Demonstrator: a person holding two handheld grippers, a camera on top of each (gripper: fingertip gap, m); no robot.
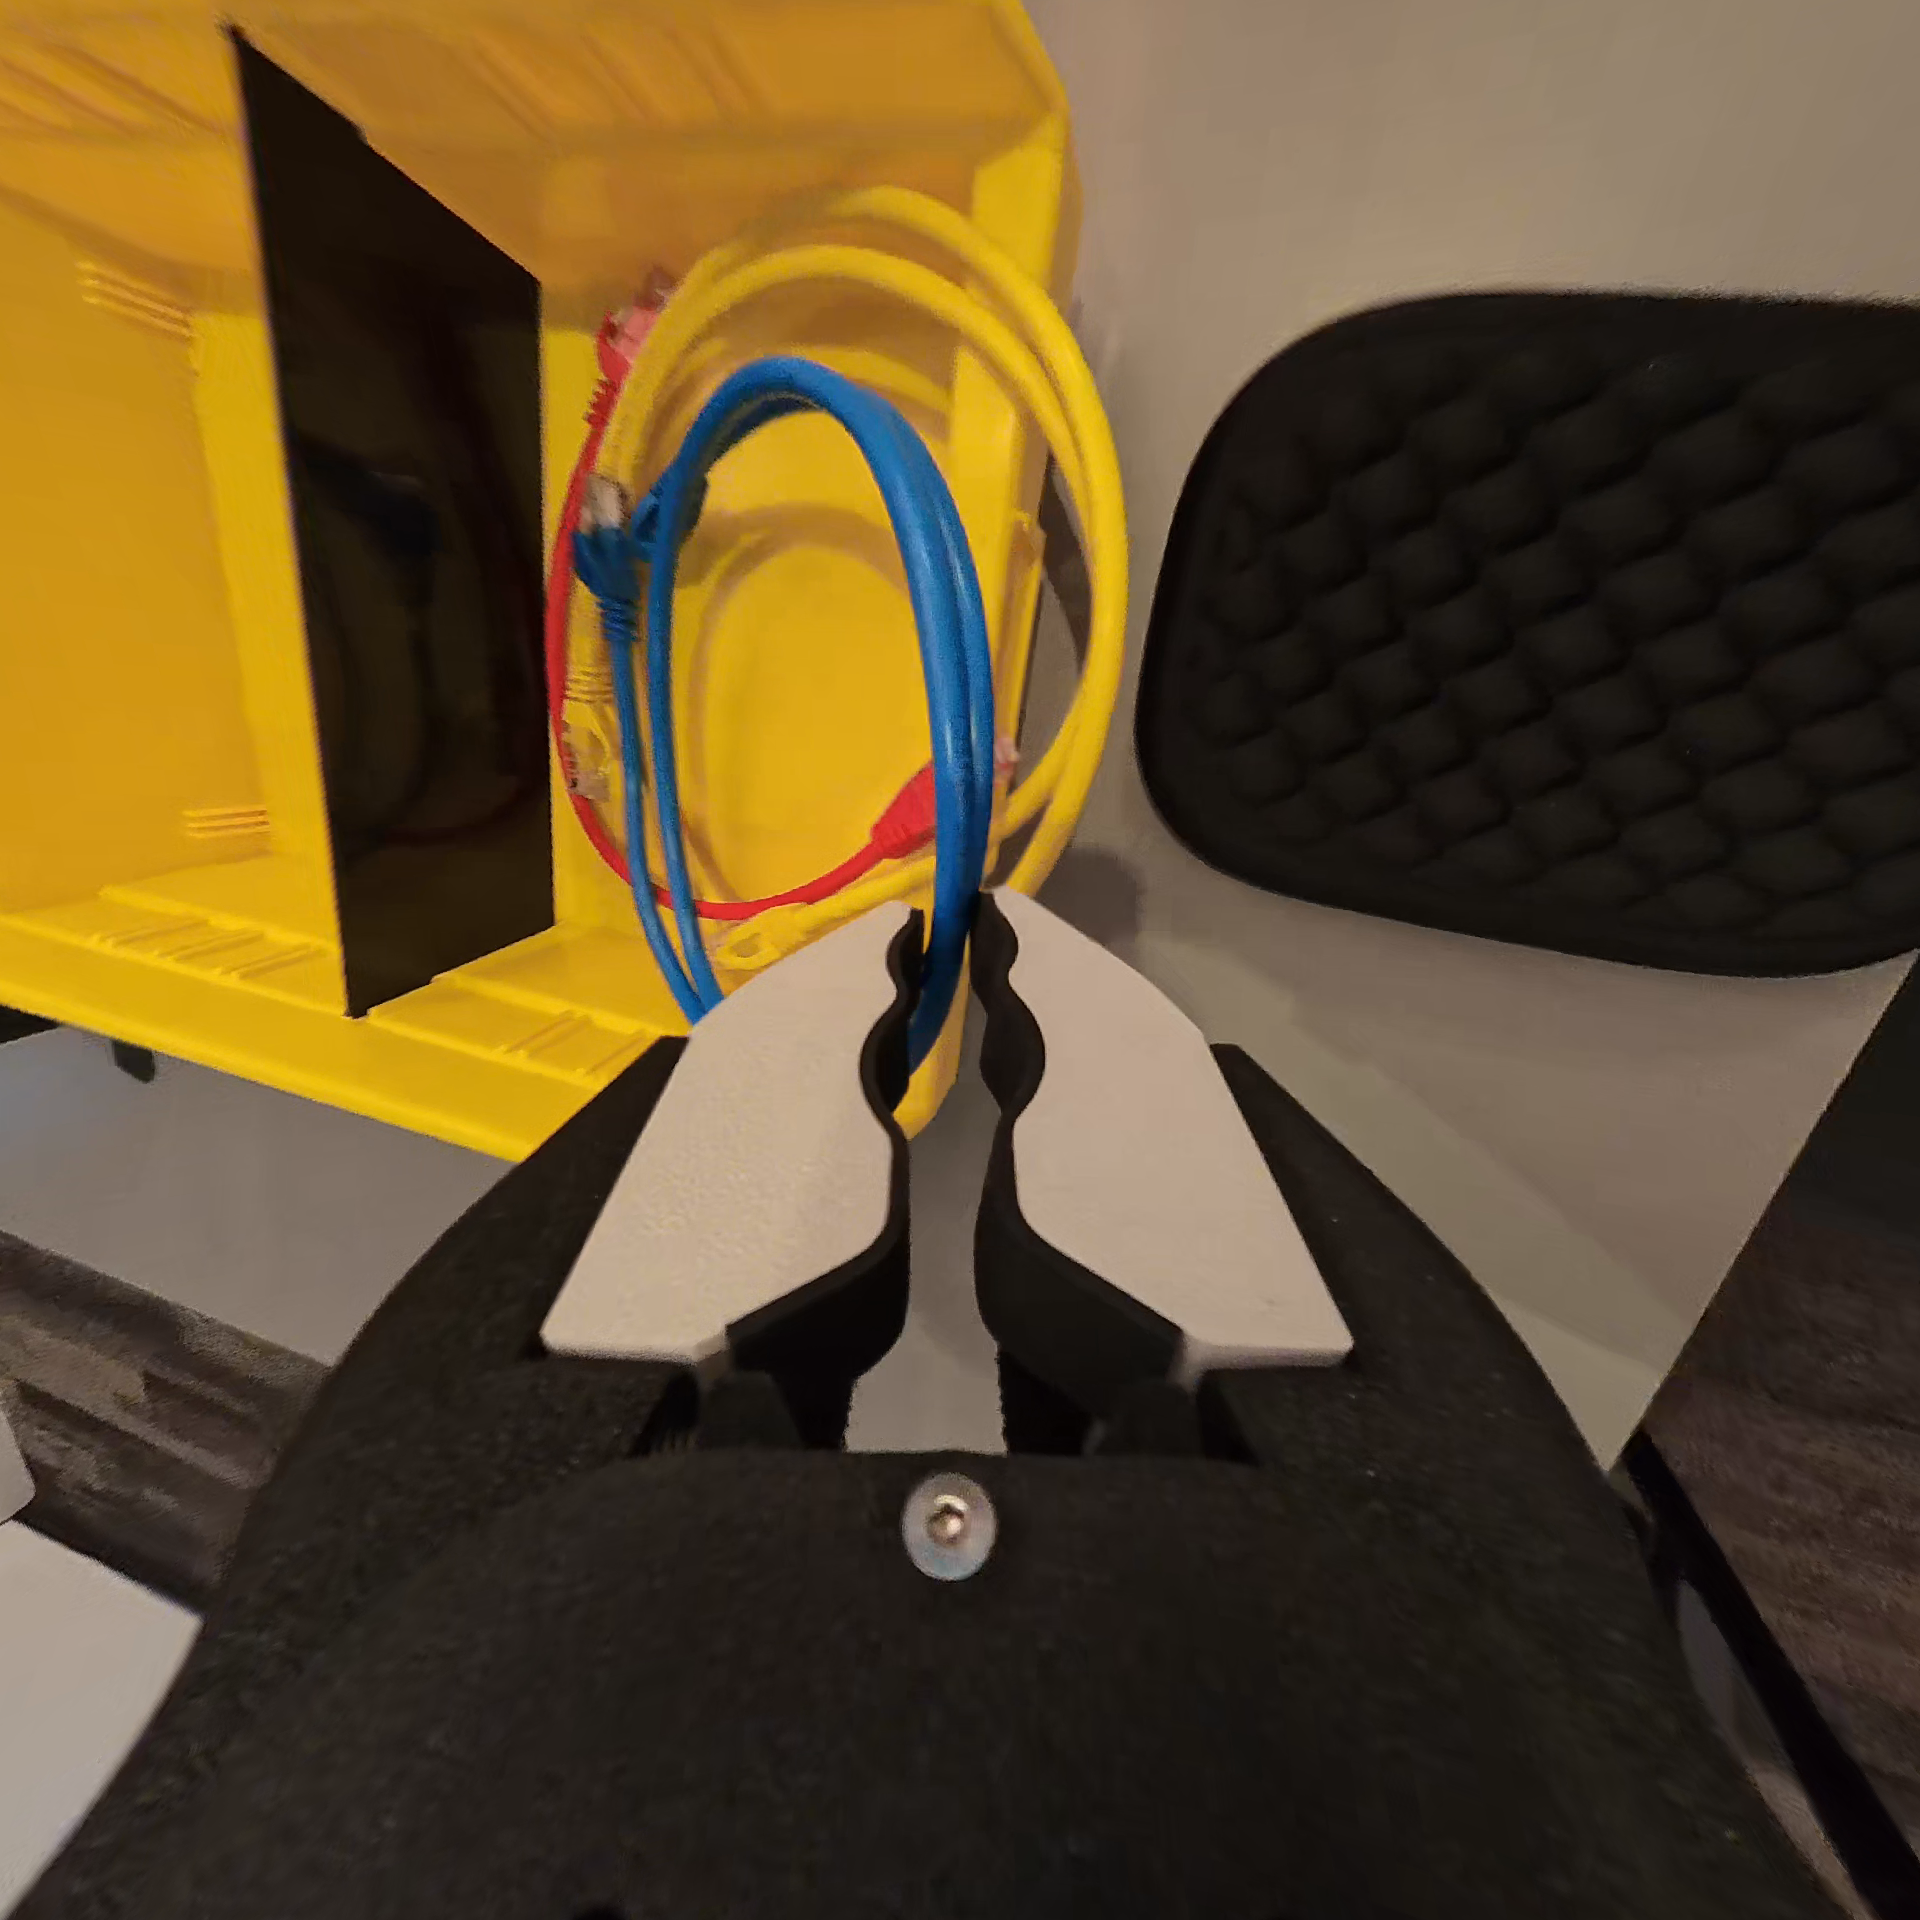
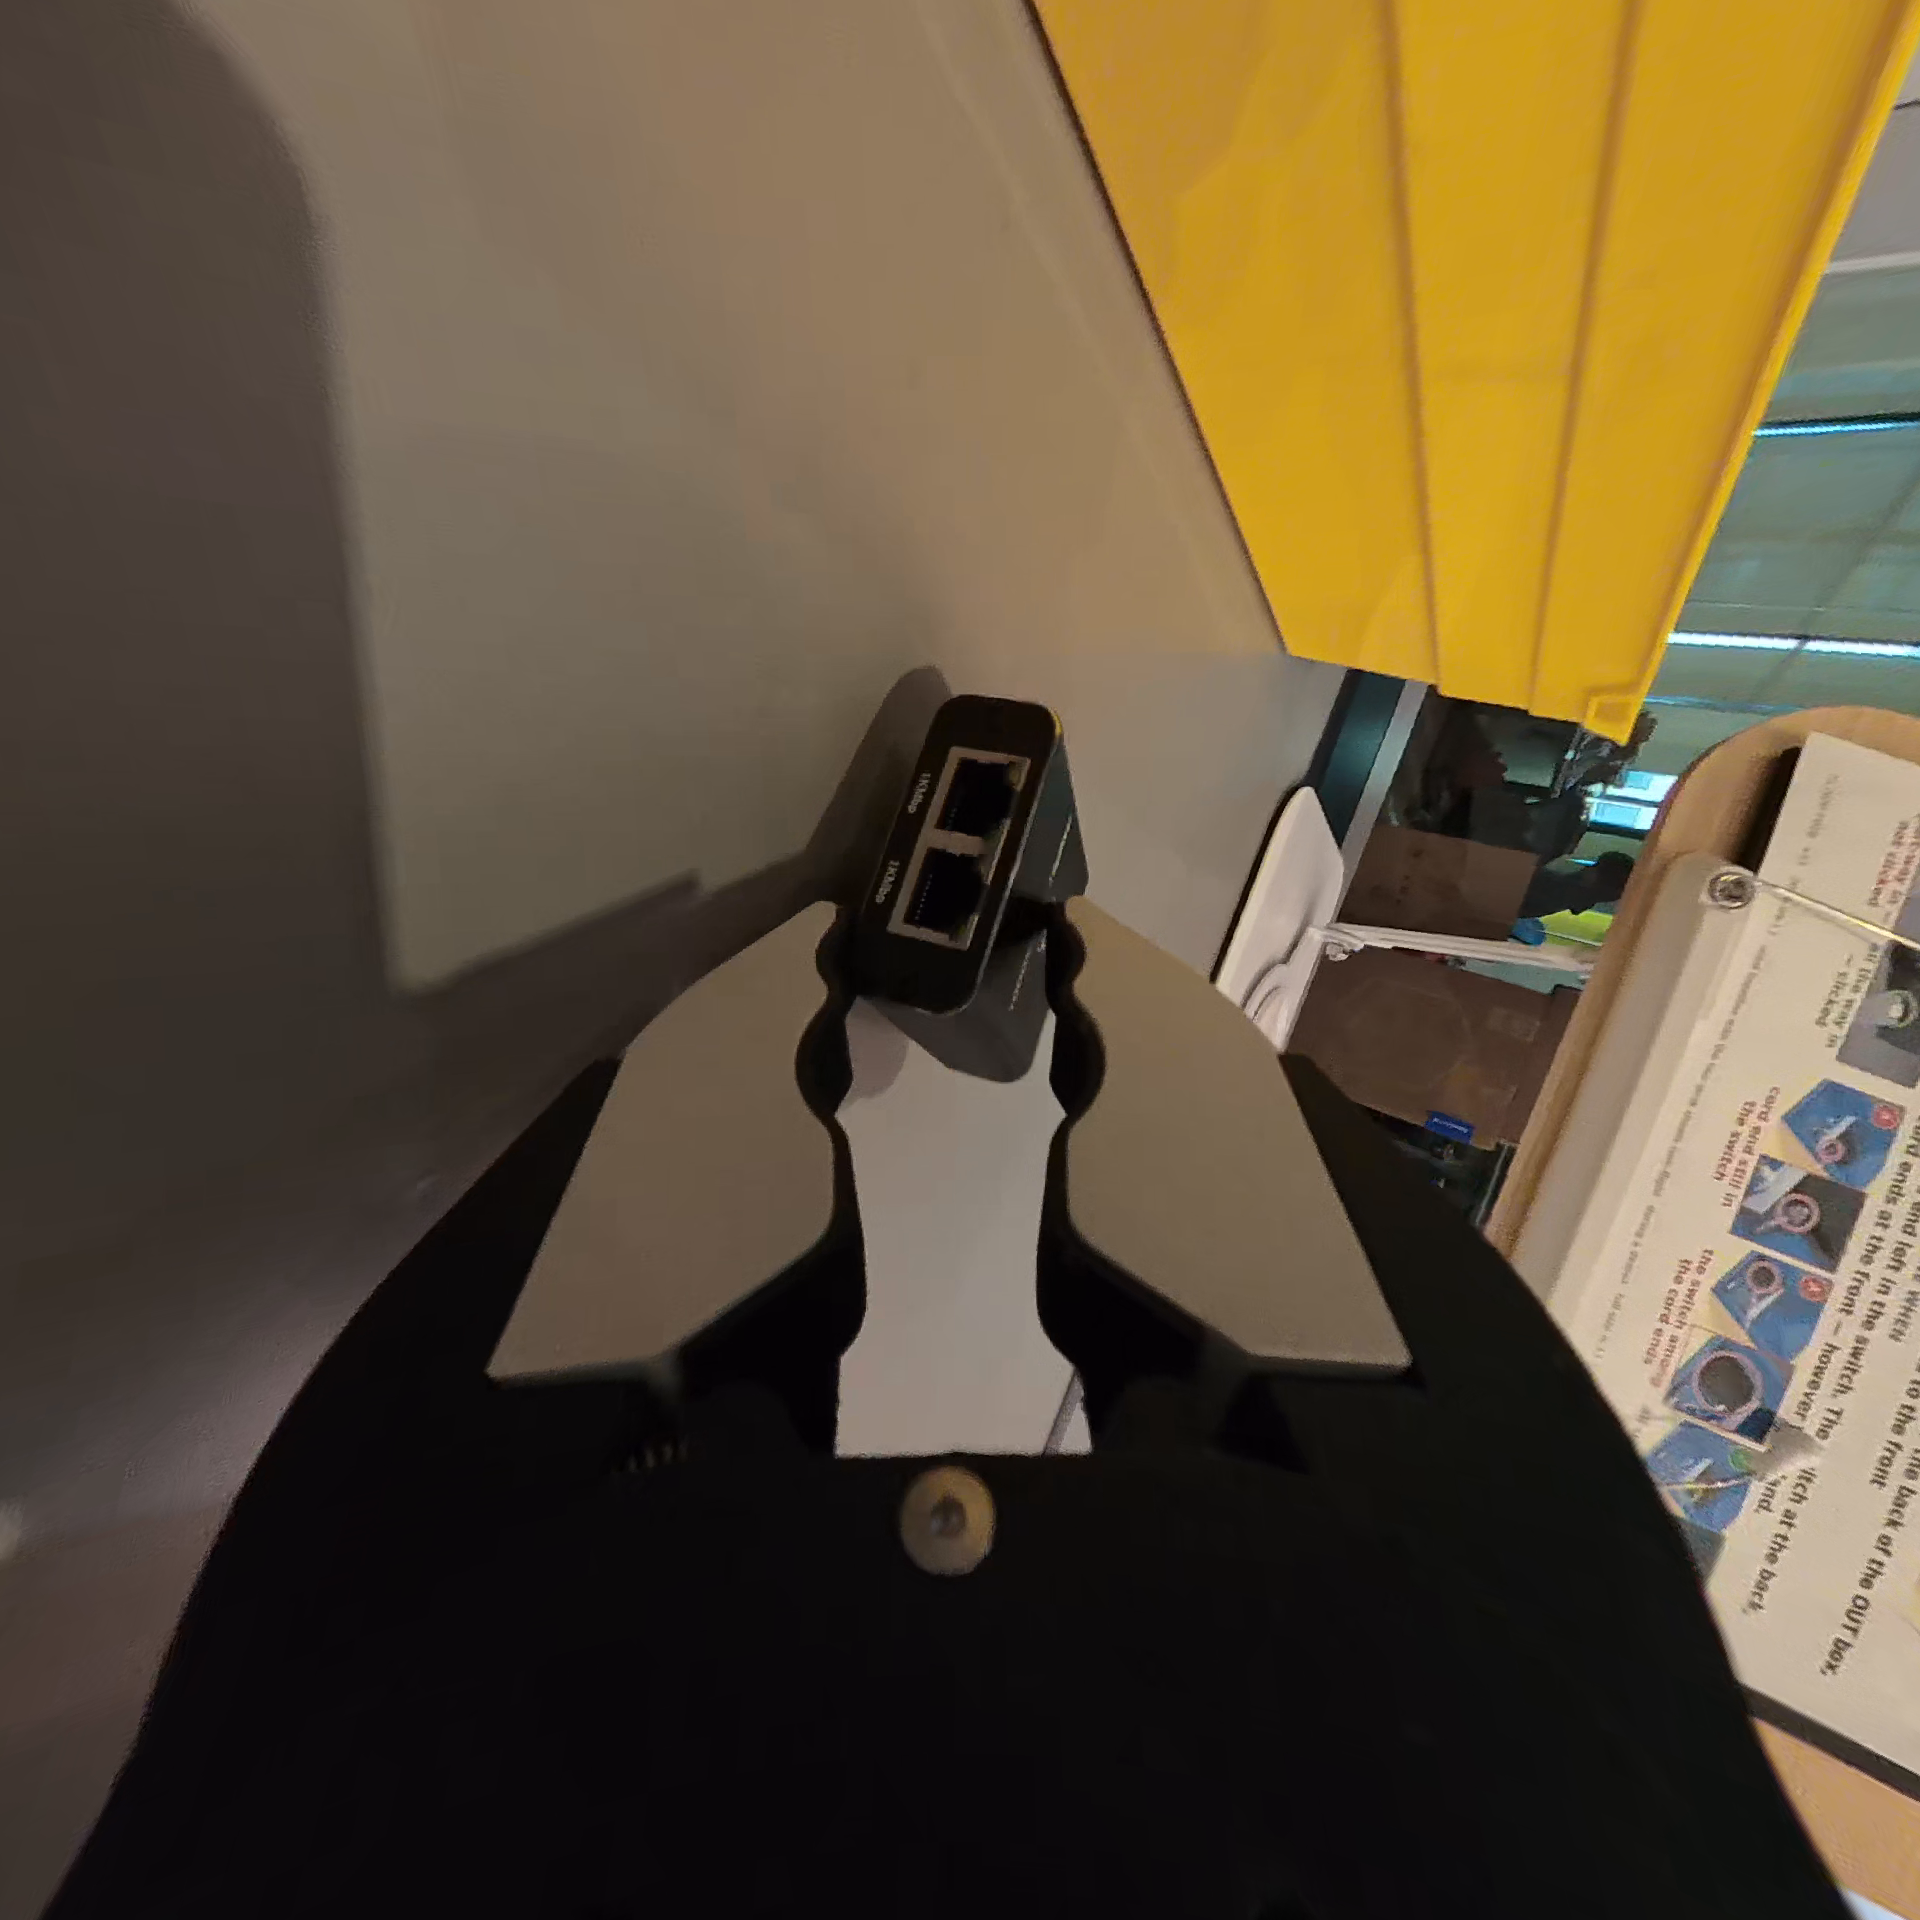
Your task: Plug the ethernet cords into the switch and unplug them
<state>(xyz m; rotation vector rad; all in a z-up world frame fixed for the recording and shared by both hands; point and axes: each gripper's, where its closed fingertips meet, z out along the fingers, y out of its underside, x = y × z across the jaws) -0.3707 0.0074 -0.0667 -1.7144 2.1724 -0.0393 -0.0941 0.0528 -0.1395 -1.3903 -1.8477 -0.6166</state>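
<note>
The blue cord [image 1: 951, 727] – looped in the yellow bin [image 1: 135, 623] – is pinched by the left hand-held gripper [image 1: 943, 925], the switch [image 2: 940, 852] clamped by the right hand-held gripper [image 2: 940, 971] – the loop is best drawn out slowly.

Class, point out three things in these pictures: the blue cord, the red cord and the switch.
blue cord [image 1: 940, 623]: left wrist view, right side of its loop.
red cord [image 1: 909, 810]: left wrist view, its plug boot.
switch [image 2: 951, 852]: right wrist view, its port face.

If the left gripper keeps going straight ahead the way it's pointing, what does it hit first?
Probably the yellow bin's back wall. The left gripper is already closed on the blue cable, whose loop lies ahead; depth is unclear.
</note>
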